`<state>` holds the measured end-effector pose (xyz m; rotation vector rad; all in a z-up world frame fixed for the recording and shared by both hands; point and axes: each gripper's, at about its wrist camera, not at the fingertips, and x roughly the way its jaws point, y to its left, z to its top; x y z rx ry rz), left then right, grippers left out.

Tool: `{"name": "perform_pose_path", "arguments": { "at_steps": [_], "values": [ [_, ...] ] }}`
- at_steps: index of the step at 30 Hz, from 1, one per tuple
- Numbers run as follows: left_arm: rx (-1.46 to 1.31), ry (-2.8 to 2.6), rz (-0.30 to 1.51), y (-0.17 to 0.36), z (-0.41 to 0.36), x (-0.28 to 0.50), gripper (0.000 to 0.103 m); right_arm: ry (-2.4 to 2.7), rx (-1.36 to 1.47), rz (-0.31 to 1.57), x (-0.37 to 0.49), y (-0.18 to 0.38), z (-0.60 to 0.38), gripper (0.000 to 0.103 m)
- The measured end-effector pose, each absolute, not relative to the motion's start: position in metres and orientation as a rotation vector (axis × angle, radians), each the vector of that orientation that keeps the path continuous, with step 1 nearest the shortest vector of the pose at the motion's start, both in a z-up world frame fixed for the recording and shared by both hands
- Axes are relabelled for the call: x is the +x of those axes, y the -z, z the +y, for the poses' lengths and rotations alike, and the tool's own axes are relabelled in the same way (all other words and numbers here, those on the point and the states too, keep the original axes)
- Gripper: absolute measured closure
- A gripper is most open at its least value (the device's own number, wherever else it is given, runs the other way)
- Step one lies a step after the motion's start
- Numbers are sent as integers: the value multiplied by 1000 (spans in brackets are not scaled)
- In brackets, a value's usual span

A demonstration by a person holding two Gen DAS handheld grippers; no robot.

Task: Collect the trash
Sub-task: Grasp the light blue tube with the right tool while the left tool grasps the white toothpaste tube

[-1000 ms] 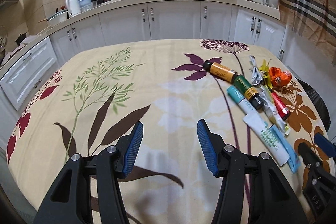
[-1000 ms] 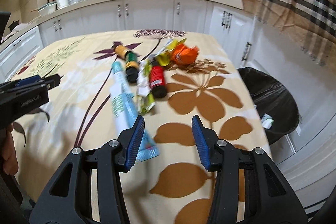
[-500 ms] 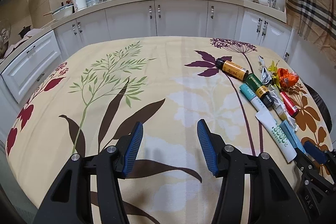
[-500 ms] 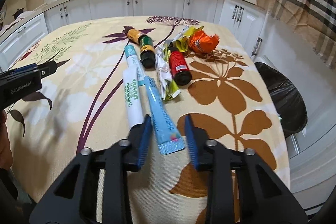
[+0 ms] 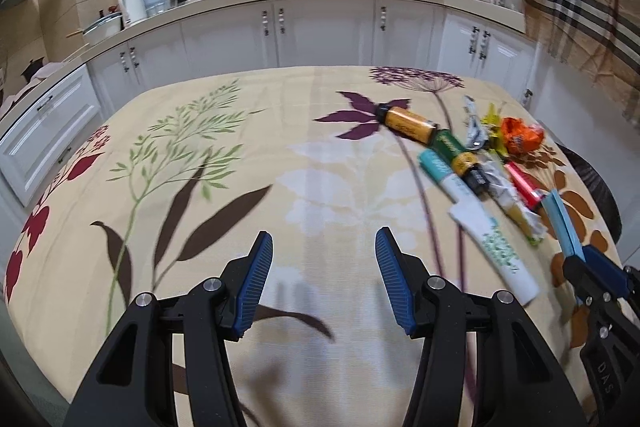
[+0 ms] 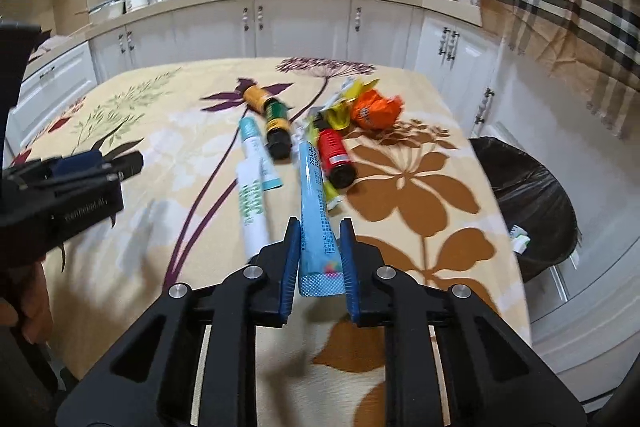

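My right gripper is shut on the flat end of a light blue tube, which it holds lifted off the table; it also shows in the left wrist view. A row of trash lies beyond: a white-green tube, a teal tube, a green-yellow bottle, an orange bottle, a red bottle, crumpled wrappers and an orange bag. My left gripper is open and empty over the flowered tablecloth, left of the trash.
A black-lined trash bin stands on the floor right of the table. White cabinets and a cluttered counter run along the back. A plaid curtain hangs at the right. The table's right edge is close to the trash row.
My right gripper moved forward onto the blue tube, closed on its end and raised it. My left gripper stayed open and drifted slightly.
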<state>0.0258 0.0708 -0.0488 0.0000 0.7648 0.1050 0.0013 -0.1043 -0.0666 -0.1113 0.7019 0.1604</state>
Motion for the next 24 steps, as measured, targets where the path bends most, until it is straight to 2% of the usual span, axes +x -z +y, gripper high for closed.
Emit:
{"name": "perform_pose_path", "arguments": {
  "at_steps": [16, 24],
  "values": [
    [75, 34, 783, 56, -22, 44, 47, -46, -10, 671, 3, 66, -171, 83],
    [85, 43, 845, 70, -26, 50, 47, -28, 10, 670, 4, 68, -179, 83]
  ]
}}
